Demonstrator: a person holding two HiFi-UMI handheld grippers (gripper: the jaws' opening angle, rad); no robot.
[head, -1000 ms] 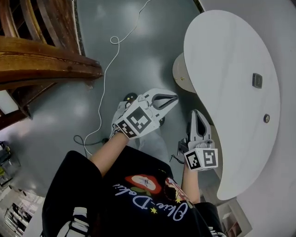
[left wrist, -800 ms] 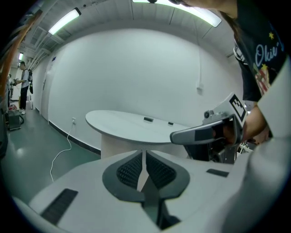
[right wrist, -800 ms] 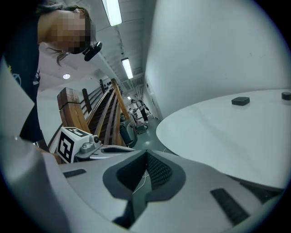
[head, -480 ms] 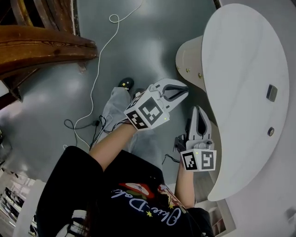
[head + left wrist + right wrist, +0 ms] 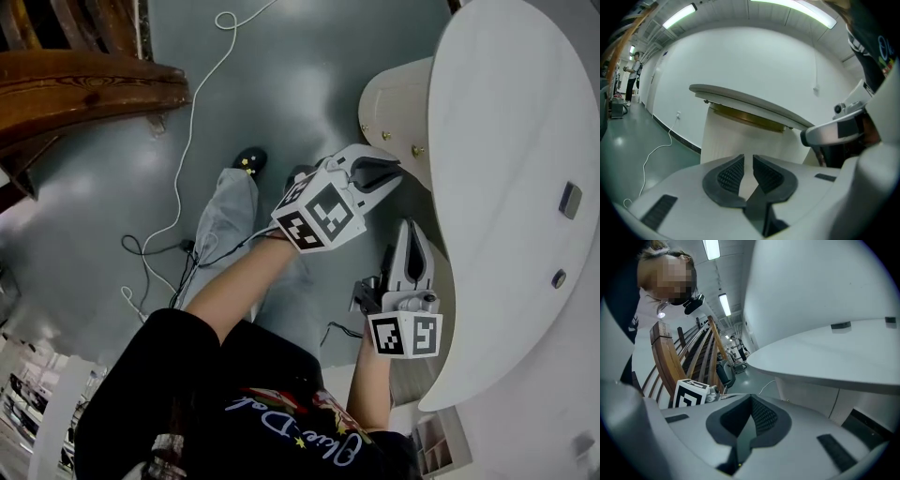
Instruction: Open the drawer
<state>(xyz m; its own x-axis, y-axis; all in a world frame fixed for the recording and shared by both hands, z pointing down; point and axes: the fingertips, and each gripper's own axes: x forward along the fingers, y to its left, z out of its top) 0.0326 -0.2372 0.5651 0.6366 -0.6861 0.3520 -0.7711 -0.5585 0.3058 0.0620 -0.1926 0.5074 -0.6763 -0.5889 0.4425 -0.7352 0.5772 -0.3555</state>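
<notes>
While the person stands at the table's edge, both tools hang low ahead of the torso and tilt slightly downward, so their tips face the furniture rather than the floor. Two grippers are present, each bearing one marker cube.

The right gripper (image 5: 410, 228) sits nearer the body, close under the rim of the table top (image 5: 506, 187). Its jaws are pressed together with nothing in them. It appears to be in reserve, clear of the other tool's path.

Leading it is the left gripper (image 5: 392, 172), with its tips just beside the pale pedestal (image 5: 394, 98). Its jaws are opening; a narrow slit shows between the ribbed pads and nothing lies in it. This placement suggests it is the working tool, parting to take a handle or an edge.

No drawer front or handle can be picked out with certainty. The drawer is judged to sit in the pedestal beneath the top, directly ahead of the left gripper. That gripper's view shows a cream face there, under a brass-coloured band. The approach is judged under way, with no contact yet.

On the pedestal, at least two brass fittings (image 5: 417, 150) can be counted. On the top are two small inset pieces, one rectangular (image 5: 569, 200) and one round (image 5: 559, 278).

Beyond, on the grey floor (image 5: 281, 75), are one shoe (image 5: 248, 159), one white cable (image 5: 192, 112) and one curved wooden structure (image 5: 84, 89).
</notes>
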